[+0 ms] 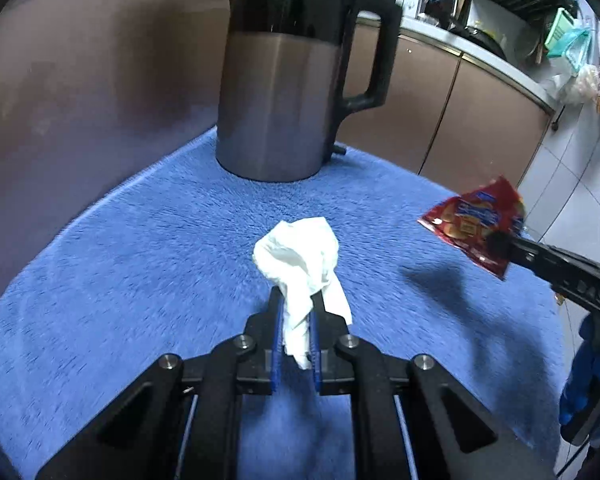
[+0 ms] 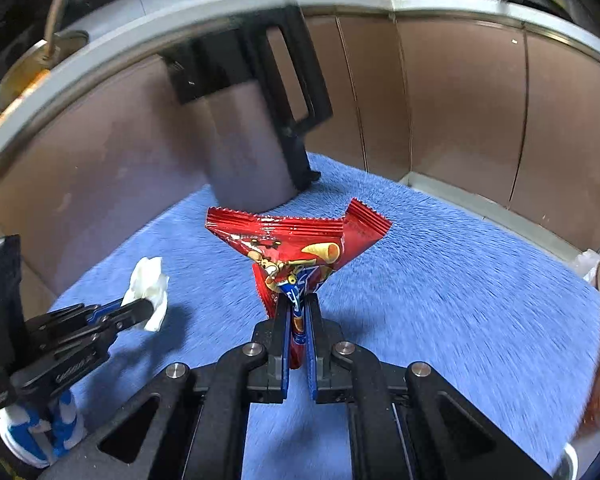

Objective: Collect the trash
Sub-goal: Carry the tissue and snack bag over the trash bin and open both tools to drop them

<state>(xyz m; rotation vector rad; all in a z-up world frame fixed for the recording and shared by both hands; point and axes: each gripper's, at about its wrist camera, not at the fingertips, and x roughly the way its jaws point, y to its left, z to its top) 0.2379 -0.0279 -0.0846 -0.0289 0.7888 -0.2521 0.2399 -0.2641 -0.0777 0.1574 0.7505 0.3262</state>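
Two grippers are each pinching one piece of trash clear of the blue mat. Fingers of the left gripper are clamping a crumpled tissue low in its folds, so most of it is fanning out beyond the tips. Fingers of the right gripper are squeezing a red wrapper's narrow end, its wide end flaring upward. Both pieces are hanging free, likely ready for carrying off together. At the far edge, a steel jug is standing untouched.
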